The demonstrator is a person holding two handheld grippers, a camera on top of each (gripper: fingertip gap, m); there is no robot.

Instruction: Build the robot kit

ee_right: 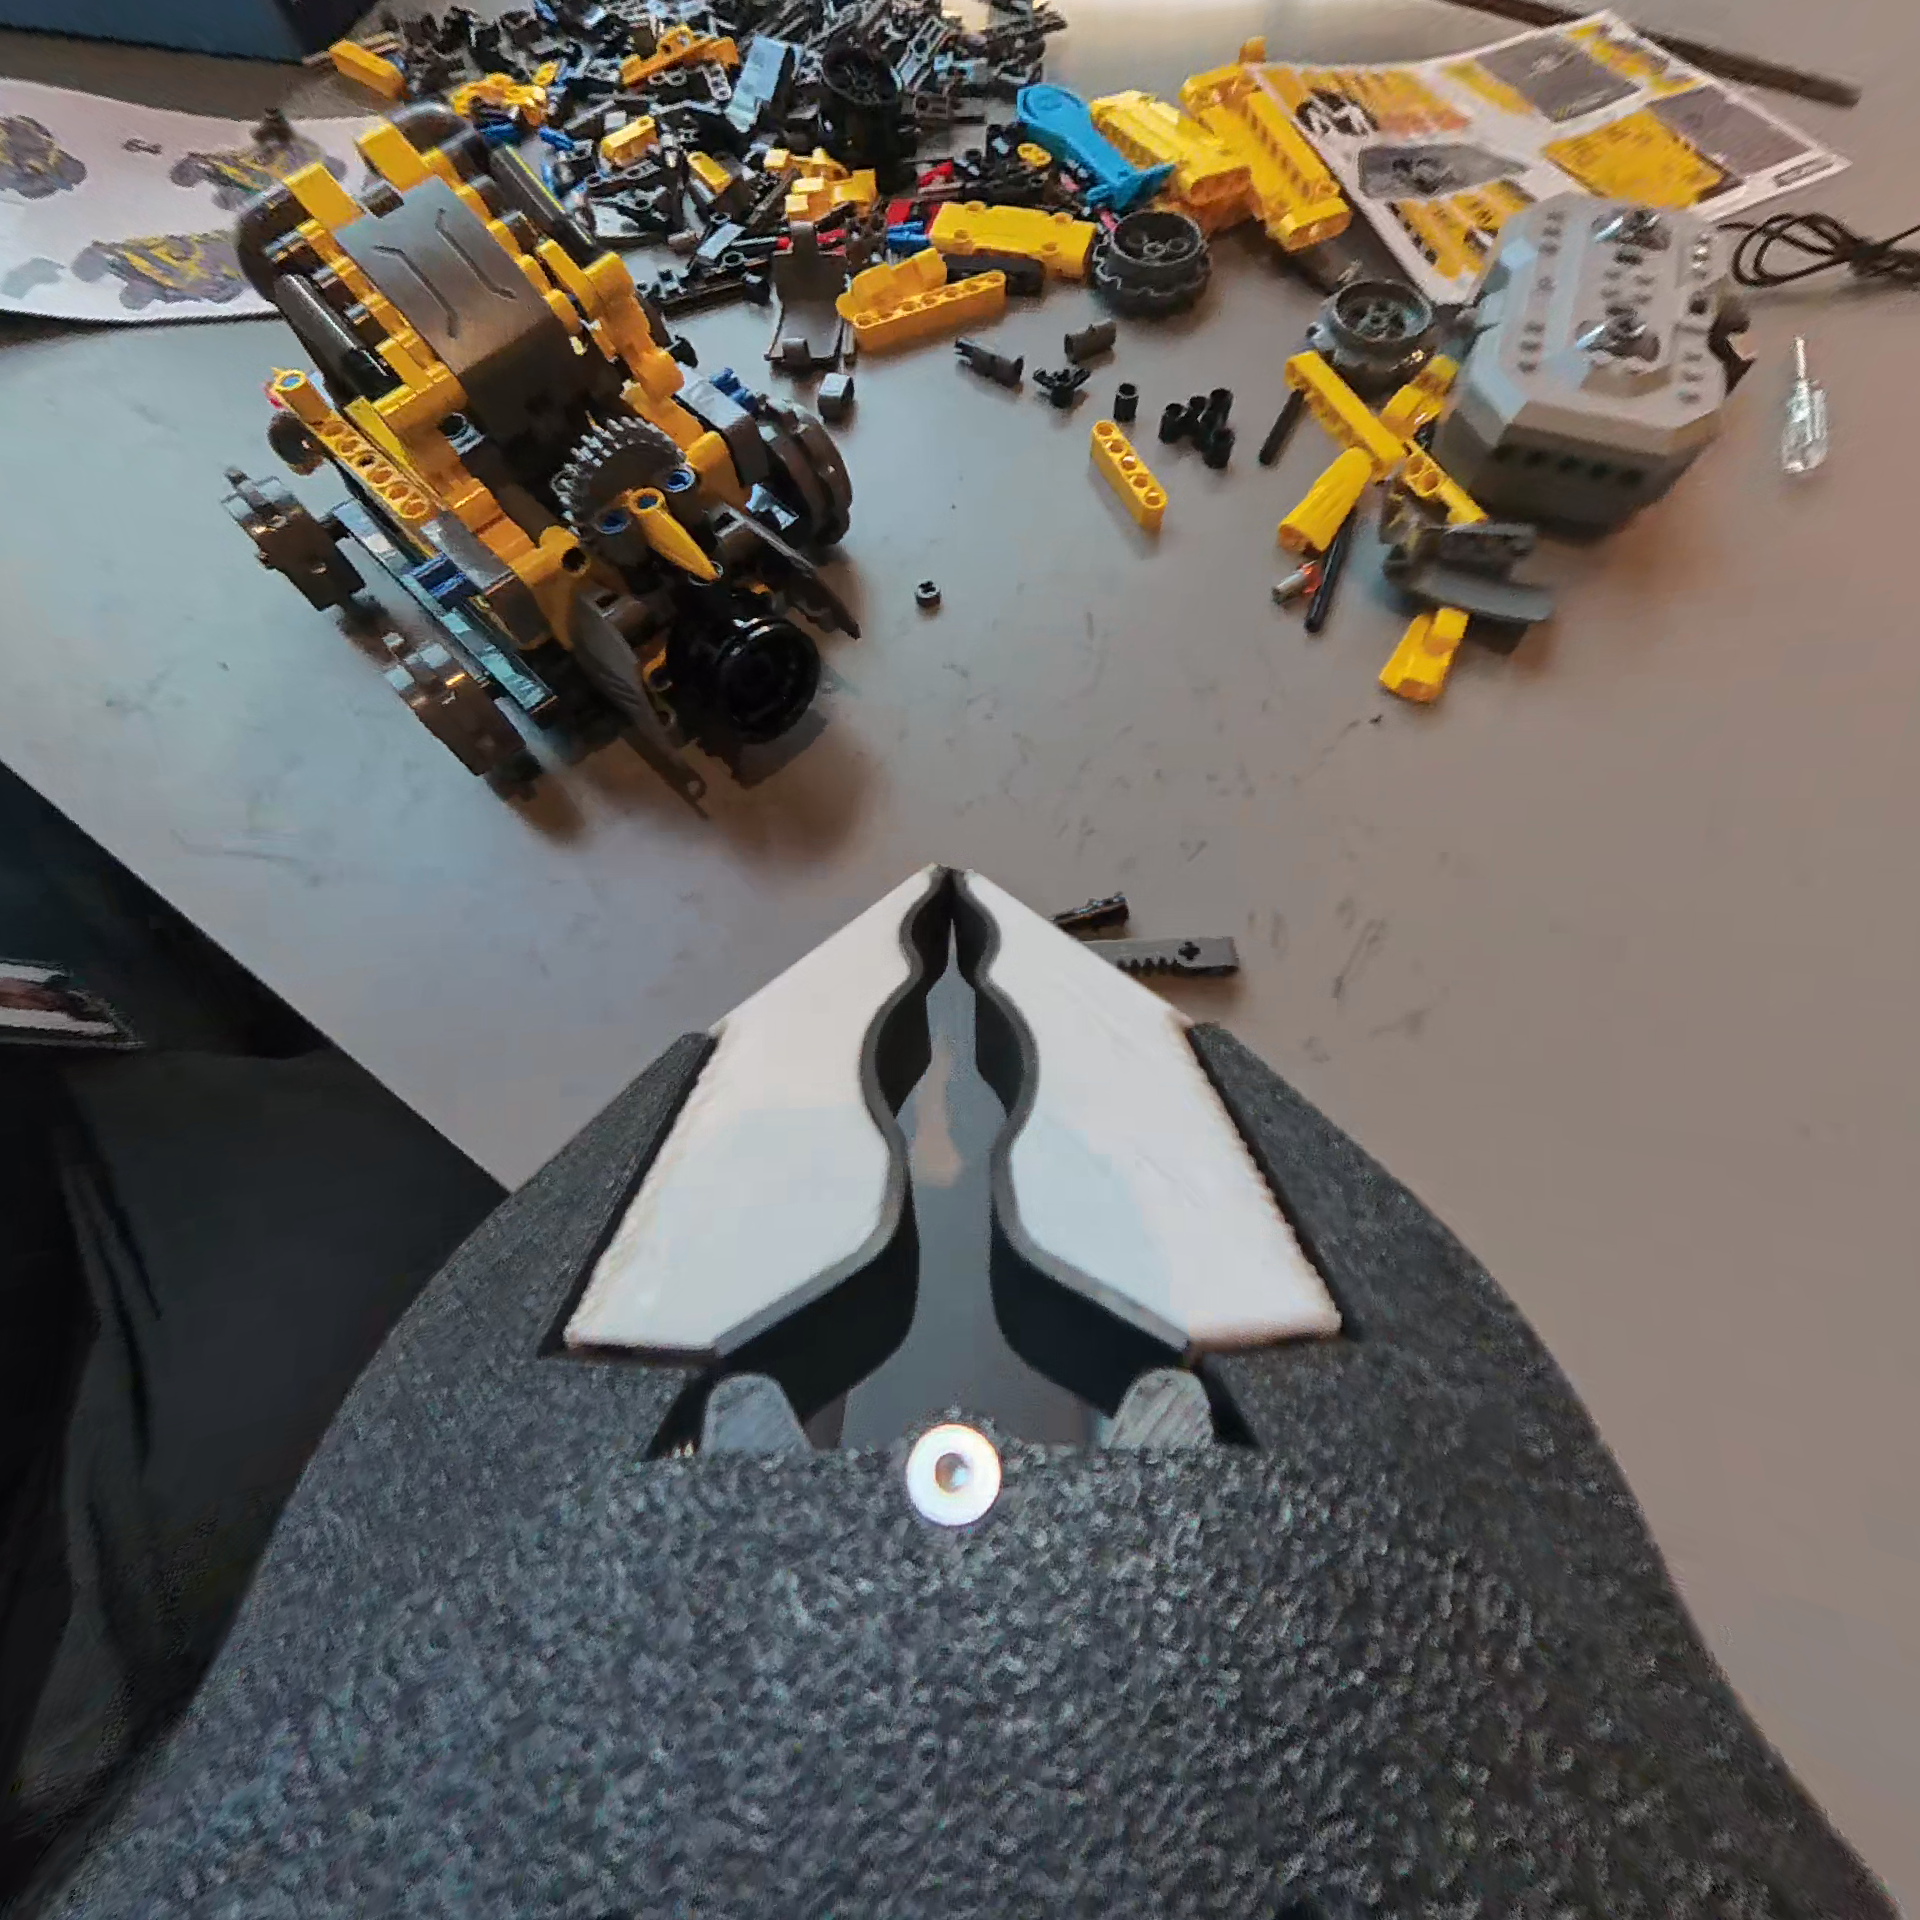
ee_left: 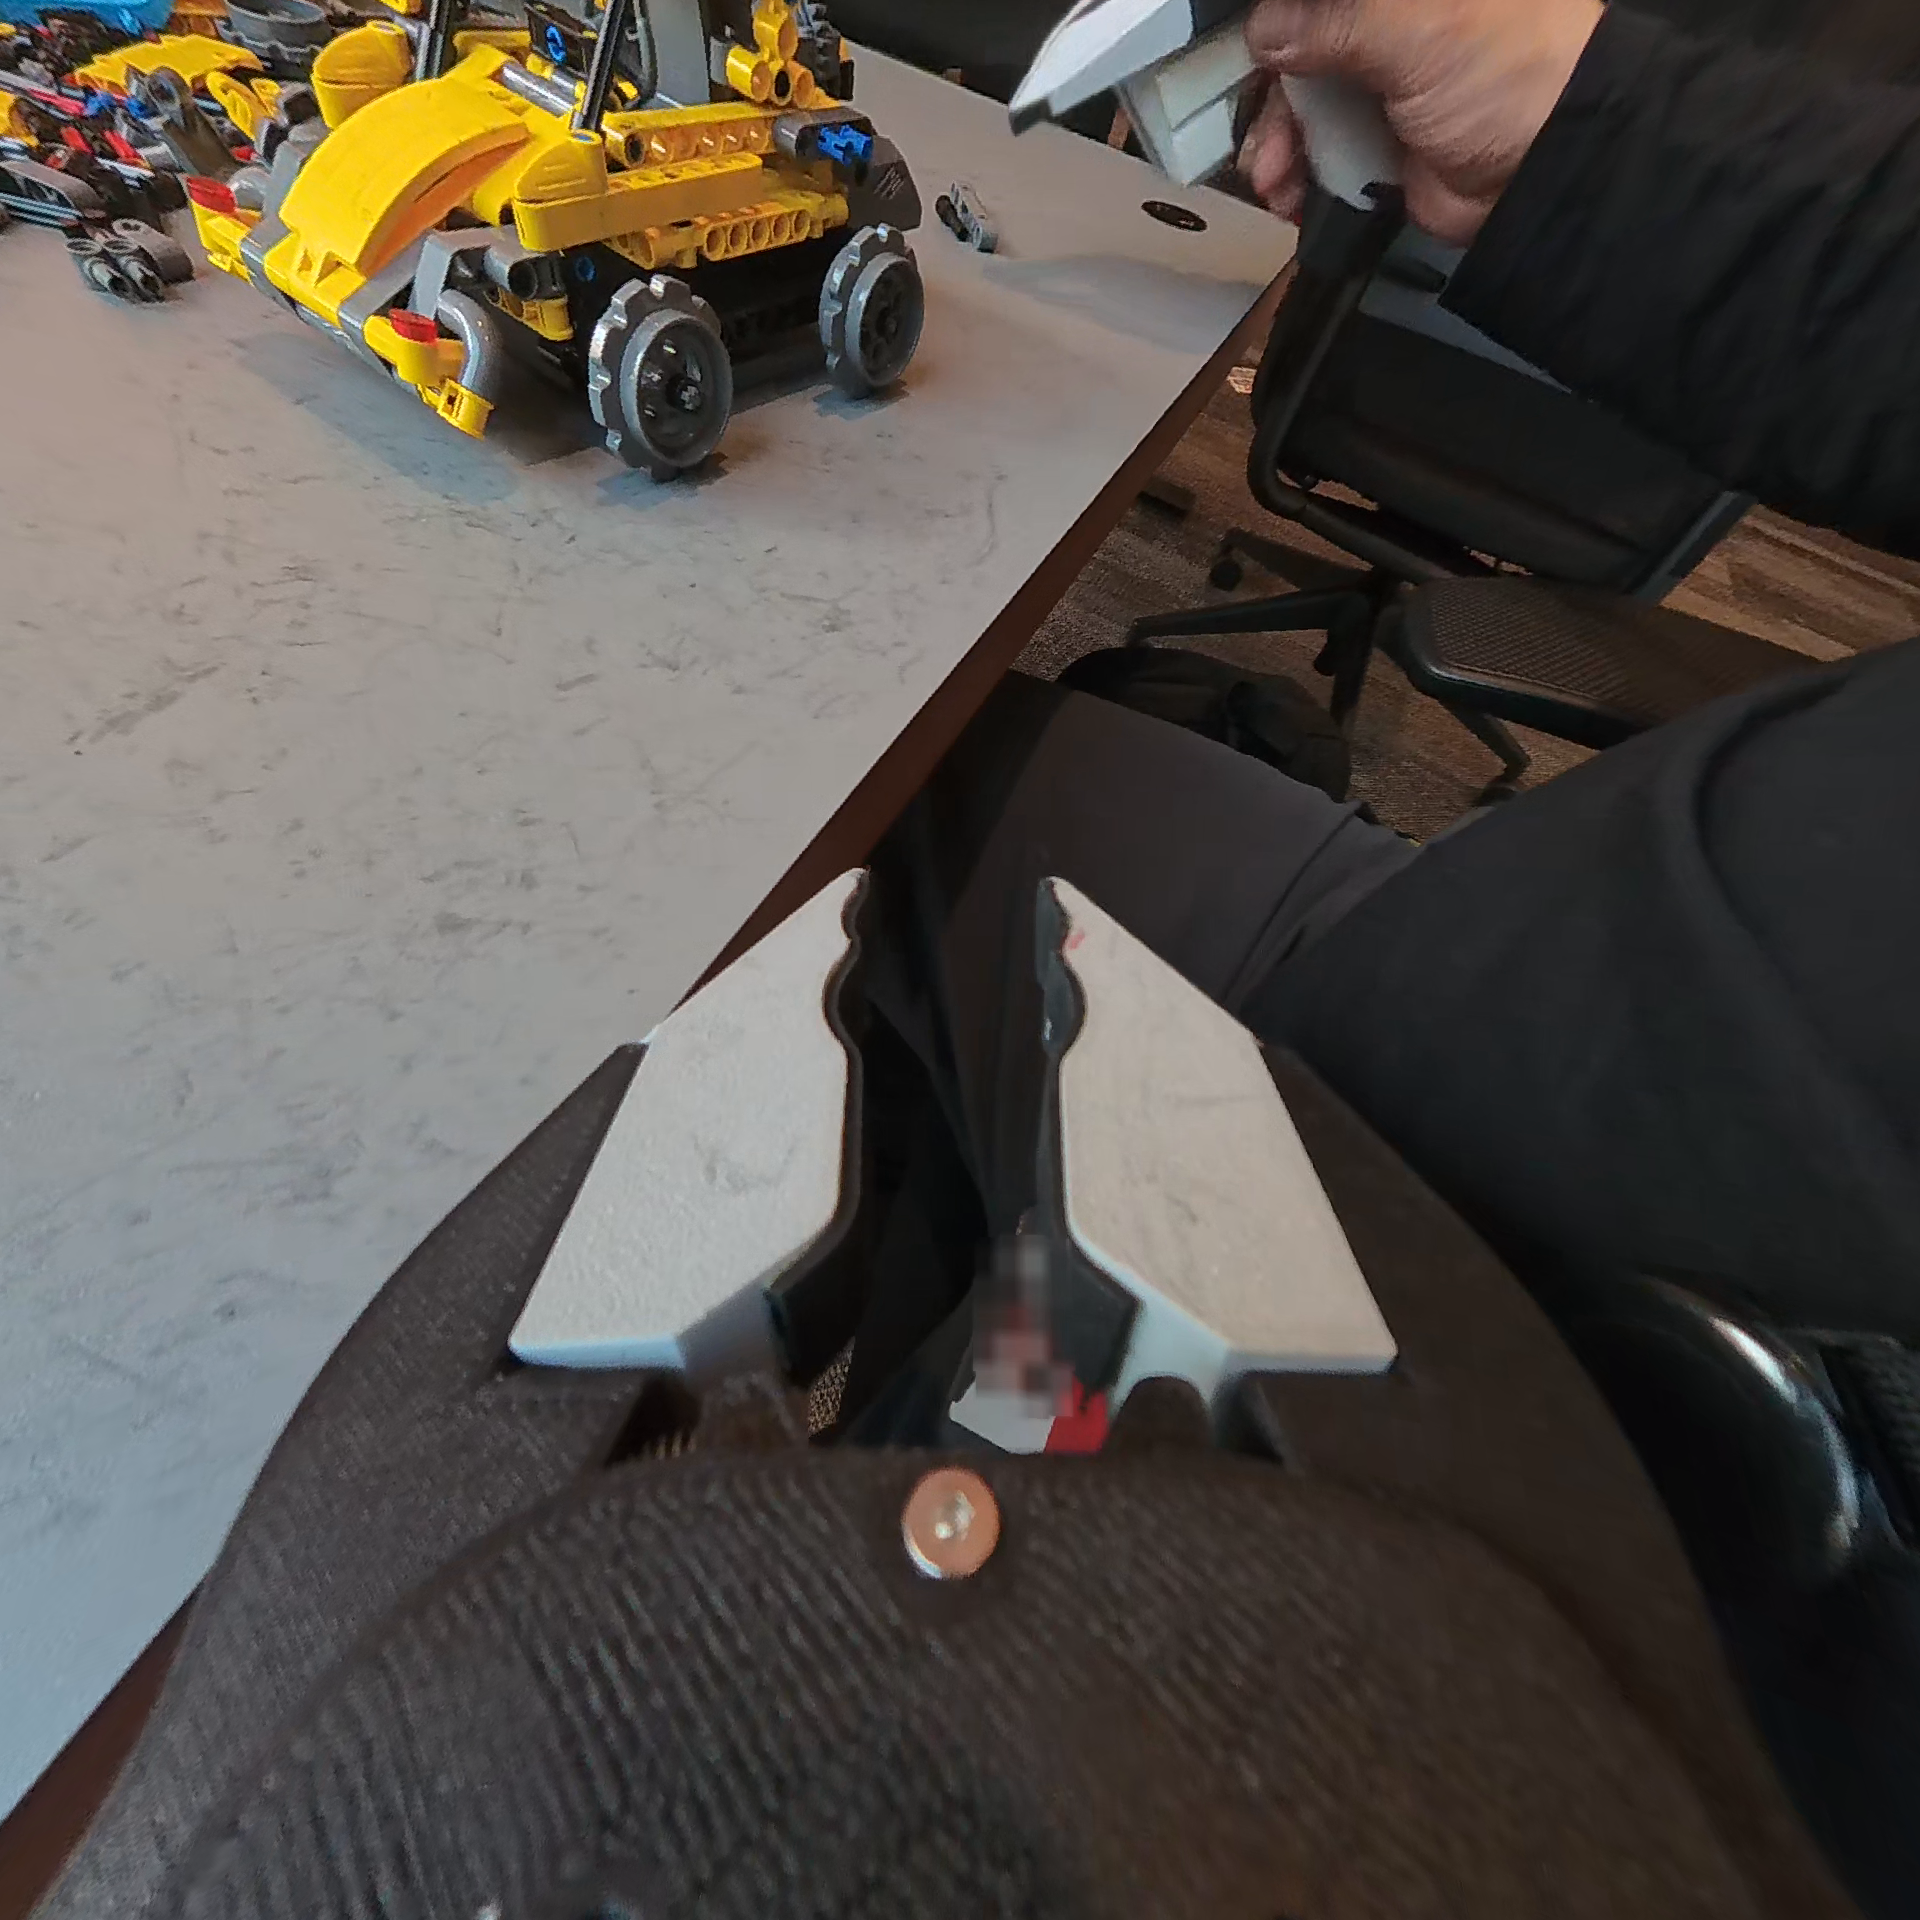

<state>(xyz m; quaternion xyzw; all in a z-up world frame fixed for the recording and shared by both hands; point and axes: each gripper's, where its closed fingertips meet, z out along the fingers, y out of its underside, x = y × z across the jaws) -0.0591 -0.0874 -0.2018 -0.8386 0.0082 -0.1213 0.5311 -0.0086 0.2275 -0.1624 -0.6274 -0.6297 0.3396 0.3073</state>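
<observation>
My left gripper [ee_left: 951, 894] is open and empty, held off the table's near edge over a person's dark-clothed lap. My right gripper [ee_right: 951, 875] is shut with nothing between its tips, above the grey table [ee_right: 1455, 1039]. A small grey toothed rack piece [ee_right: 1179, 954] and a short black pin [ee_right: 1091, 912] lie just right of its tips. A half-built yellow and grey brick vehicle [ee_right: 520, 488] stands on the table ahead to the left. The vehicle also shows in the left wrist view [ee_left: 582, 239], with the right gripper [ee_left: 1132, 62] in a hand at top right.
A heap of loose yellow, black and blue bricks [ee_right: 914, 187] lies at the back. A grey battery box [ee_right: 1590, 353], a printed instruction sheet [ee_right: 1558, 114] and a clear screwdriver [ee_right: 1803, 416] are at right. An office chair [ee_left: 1455, 520] stands beyond the table [ee_left: 312, 779]. There is about 35 centimeters between the tips of the two grippers.
</observation>
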